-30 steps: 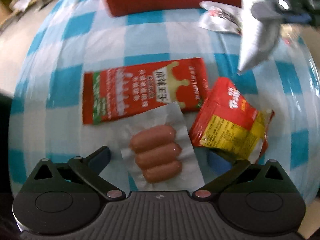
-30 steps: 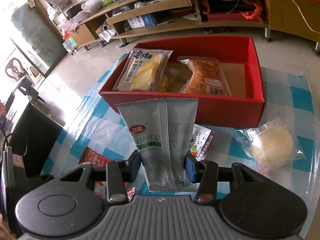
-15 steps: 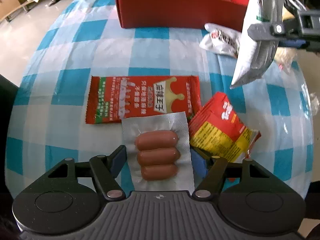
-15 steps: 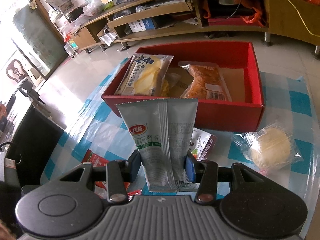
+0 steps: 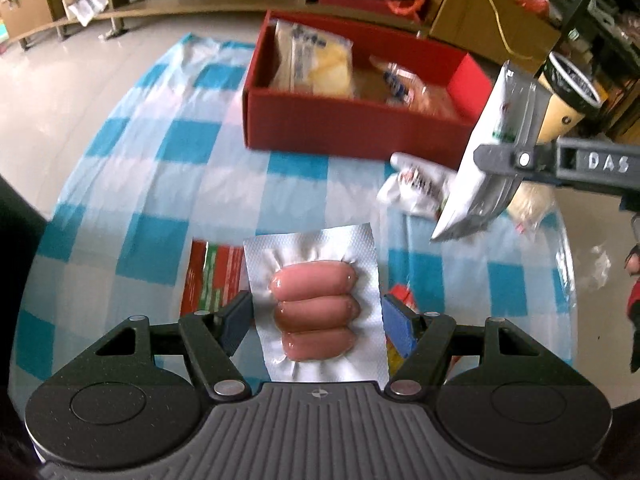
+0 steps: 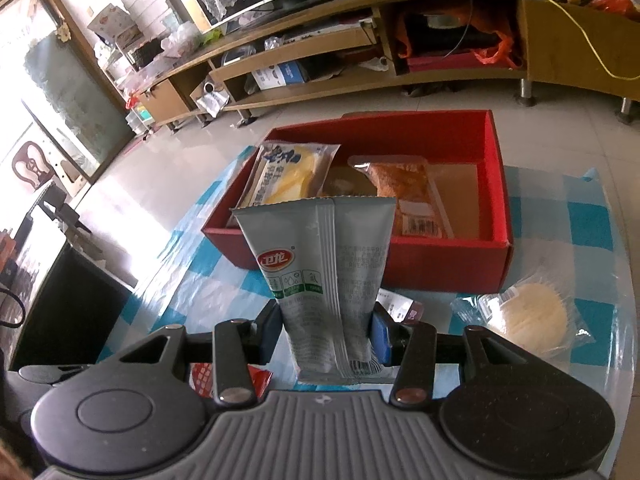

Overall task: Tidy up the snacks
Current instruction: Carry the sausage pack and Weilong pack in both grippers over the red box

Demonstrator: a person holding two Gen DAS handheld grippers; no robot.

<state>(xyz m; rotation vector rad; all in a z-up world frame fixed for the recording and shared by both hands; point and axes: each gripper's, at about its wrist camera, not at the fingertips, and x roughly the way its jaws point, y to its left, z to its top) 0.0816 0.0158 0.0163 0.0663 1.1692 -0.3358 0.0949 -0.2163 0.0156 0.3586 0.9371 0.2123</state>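
My left gripper [image 5: 316, 324] is shut on a clear sausage pack [image 5: 314, 308] holding three pink sausages, lifted above the checked tablecloth [image 5: 160, 184]. In the right wrist view my right gripper [image 6: 326, 332] is shut on a grey-green snack pouch [image 6: 320, 264], held upright in front of the red box [image 6: 440, 260]. The same pouch [image 5: 492, 156] and right gripper show at the right of the left wrist view. The red box [image 5: 340, 128] holds a yellow bread pack [image 6: 288, 172] and an orange-brown snack pack [image 6: 404, 188]; its right part is bare.
A long red snack packet [image 5: 208, 272] and a red-yellow packet [image 5: 400, 296] lie under the left gripper. A small white packet [image 5: 416, 188] lies before the box, and a wrapped round cake [image 6: 532, 316] to its right. Wooden shelving [image 6: 360, 52] stands behind the table.
The left gripper's jaws closed on the sausage pack, then lifted it off the cloth while tilting up, bringing the red box into view. The right gripper kept still with its pouch.
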